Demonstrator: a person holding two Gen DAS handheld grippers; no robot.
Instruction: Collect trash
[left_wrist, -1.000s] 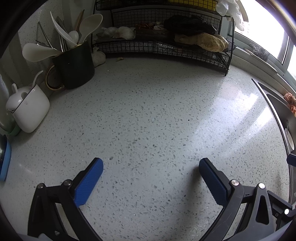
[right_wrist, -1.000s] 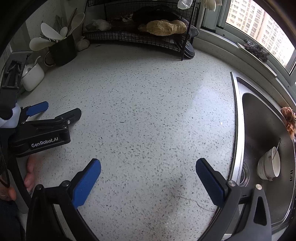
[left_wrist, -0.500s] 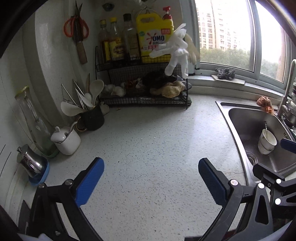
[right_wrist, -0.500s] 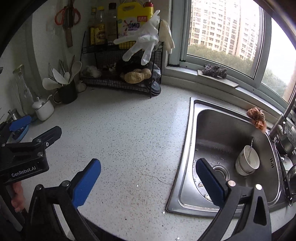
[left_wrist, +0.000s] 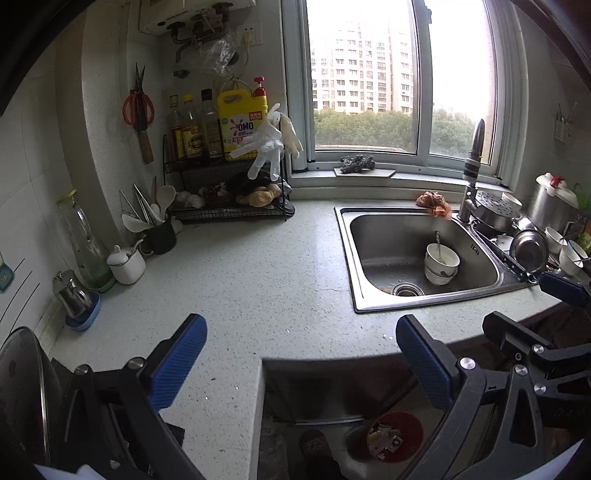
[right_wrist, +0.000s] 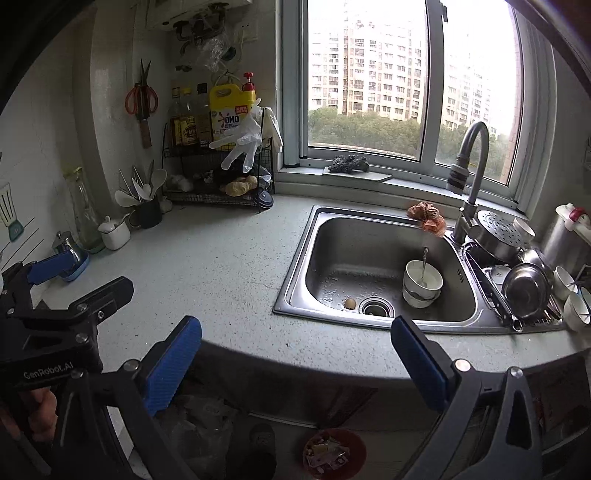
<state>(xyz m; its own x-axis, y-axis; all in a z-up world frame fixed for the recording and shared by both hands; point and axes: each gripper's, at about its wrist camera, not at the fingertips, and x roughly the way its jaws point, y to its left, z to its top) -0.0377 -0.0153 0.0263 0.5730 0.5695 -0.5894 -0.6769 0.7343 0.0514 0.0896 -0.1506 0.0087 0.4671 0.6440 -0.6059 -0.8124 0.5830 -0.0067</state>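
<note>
My left gripper (left_wrist: 301, 363) is open and empty, held back over the front edge of the speckled counter (left_wrist: 258, 273). My right gripper (right_wrist: 295, 363) is open and empty, out in front of the counter (right_wrist: 221, 266) edge. A red bin (left_wrist: 394, 435) with scraps of trash stands on the floor below; it also shows in the right wrist view (right_wrist: 334, 454). A small brownish scrap (right_wrist: 349, 303) lies in the sink (right_wrist: 373, 236) beside the drain. A crumpled orange rag (right_wrist: 424, 216) sits on the sink's back rim.
Stacked white bowls with a spoon (left_wrist: 441, 264) stand in the sink. A wire rack (left_wrist: 225, 184) with bottles and hung gloves is at the back left, a utensil cup (left_wrist: 159, 232) and white pot (left_wrist: 127, 262) beside it. A dish rack (right_wrist: 517, 280) is right.
Both grippers have pulled back and up from low over the counter to beyond its front edge. The sink, window and floor bin have come into view. Both stay open.
</note>
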